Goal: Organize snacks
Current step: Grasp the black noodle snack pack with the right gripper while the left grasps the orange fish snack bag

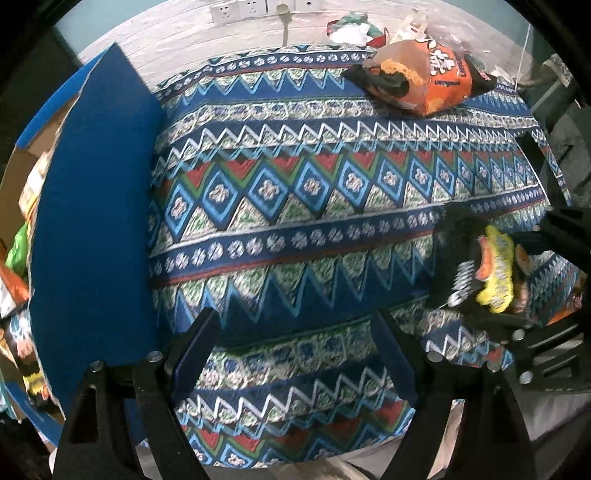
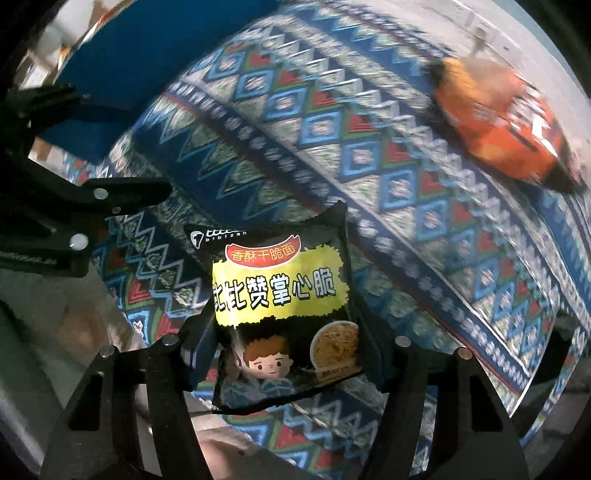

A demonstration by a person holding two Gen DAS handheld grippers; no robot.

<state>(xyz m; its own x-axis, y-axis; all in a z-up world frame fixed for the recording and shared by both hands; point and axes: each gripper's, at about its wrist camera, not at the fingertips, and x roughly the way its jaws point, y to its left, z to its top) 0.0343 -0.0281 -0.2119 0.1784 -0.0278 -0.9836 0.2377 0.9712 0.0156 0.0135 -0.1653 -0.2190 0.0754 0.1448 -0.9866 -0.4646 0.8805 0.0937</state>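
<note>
My right gripper [image 2: 284,354] is shut on a black and yellow noodle snack packet [image 2: 280,295] and holds it above the patterned tablecloth [image 2: 369,155]. The packet also shows in the left wrist view [image 1: 487,273] at the right, with the right gripper behind it. My left gripper [image 1: 295,336] is open and empty over the cloth. An orange snack bag [image 1: 424,81] lies at the far right of the table; it also shows in the right wrist view [image 2: 506,122]. A blue box [image 1: 92,229] at the left holds several snack packets [image 1: 22,288].
A white wall with power sockets [image 1: 255,9] runs behind the table. A heap of wrappers and bags [image 1: 354,27] lies at the far edge behind the orange bag. The table's right edge [image 1: 546,155] drops off to a dark floor.
</note>
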